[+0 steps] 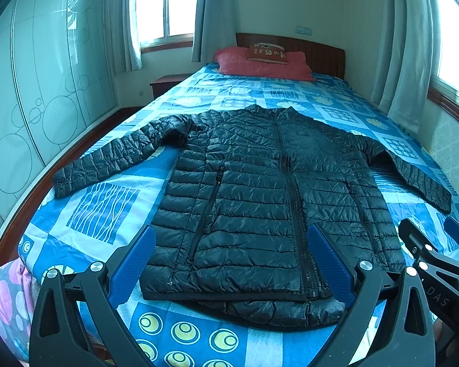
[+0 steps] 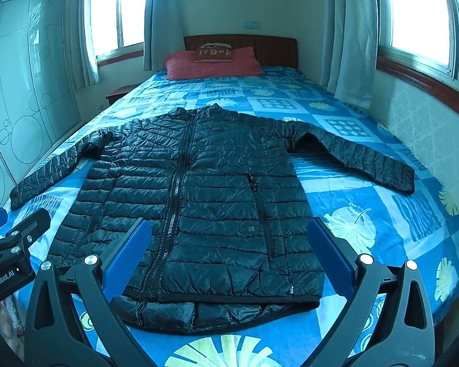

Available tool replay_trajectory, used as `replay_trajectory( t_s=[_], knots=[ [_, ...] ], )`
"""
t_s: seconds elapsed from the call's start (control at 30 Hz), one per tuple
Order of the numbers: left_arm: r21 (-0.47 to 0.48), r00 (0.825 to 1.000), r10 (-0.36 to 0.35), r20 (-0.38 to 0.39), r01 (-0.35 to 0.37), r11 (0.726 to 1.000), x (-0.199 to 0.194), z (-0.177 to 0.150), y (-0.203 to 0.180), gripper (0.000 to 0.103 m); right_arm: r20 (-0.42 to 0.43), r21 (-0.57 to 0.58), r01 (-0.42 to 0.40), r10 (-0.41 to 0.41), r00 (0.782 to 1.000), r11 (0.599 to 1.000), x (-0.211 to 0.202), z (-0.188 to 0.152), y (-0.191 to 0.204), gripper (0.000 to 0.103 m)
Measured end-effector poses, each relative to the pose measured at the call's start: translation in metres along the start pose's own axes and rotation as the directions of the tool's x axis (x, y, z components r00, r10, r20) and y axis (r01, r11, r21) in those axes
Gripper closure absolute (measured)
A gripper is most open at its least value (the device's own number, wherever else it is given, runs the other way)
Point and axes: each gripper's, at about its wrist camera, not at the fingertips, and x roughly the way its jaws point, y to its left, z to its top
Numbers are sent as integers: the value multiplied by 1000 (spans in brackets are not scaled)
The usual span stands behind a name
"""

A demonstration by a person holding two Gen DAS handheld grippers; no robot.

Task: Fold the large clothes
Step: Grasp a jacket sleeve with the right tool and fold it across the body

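Item: jacket (image 1: 260, 189), black, quilted, zipped shut. Lies face up and flat on the bed (image 1: 107, 208), hem toward both tools, collar at the far end.

Sleeves: both spread out to the sides. One sleeve (image 1: 107, 162) runs out ahead and to the left of the left tool (image 1: 231, 263); the other sleeve (image 2: 367, 159) runs ahead and to the right of the right tool (image 2: 229, 257).

Hem: just ahead of the tools; a strip of the back panel shows below the front hem, slightly rumpled.

Left tool: fingers wide apart, holding nothing, hovering above the hem on the jacket's left half.

Right tool: fingers wide apart, holding nothing, hovering above the hem on the jacket's right half. The two tools sit side by side, each visible at the edge of the other's view.

Progress: by the look of it, nothing folded yet. The jacket is laid out and ready, which counts as preparation only.

Remaining, as judged: bring both sleeves in across the body, fold the body, leave a compact bundle on the bed.

Also present: pillow (image 1: 260, 62) at the far end of the bed, well beyond the collar.
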Motion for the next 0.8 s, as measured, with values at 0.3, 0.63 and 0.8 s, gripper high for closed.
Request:
replay_trajectory(
  t_s=[0.3, 0.63, 0.8],
  knots=[
    [-132, 995, 46, -86, -57, 990, 65, 7, 48, 5, -74, 175, -55, 69, 995, 983, 58, 0, -50, 2],
    [-343, 936, 264, -233, -333, 878, 160, 3, 170, 5, -64, 553, 37, -2, 998, 833, 135, 4, -221, 27],
    [-418, 900, 326, -291, -426, 802, 189, -9, 211, 5, 19, 748, 41, -83, 996, 663, 162, -7, -329, 29]
  ],
)
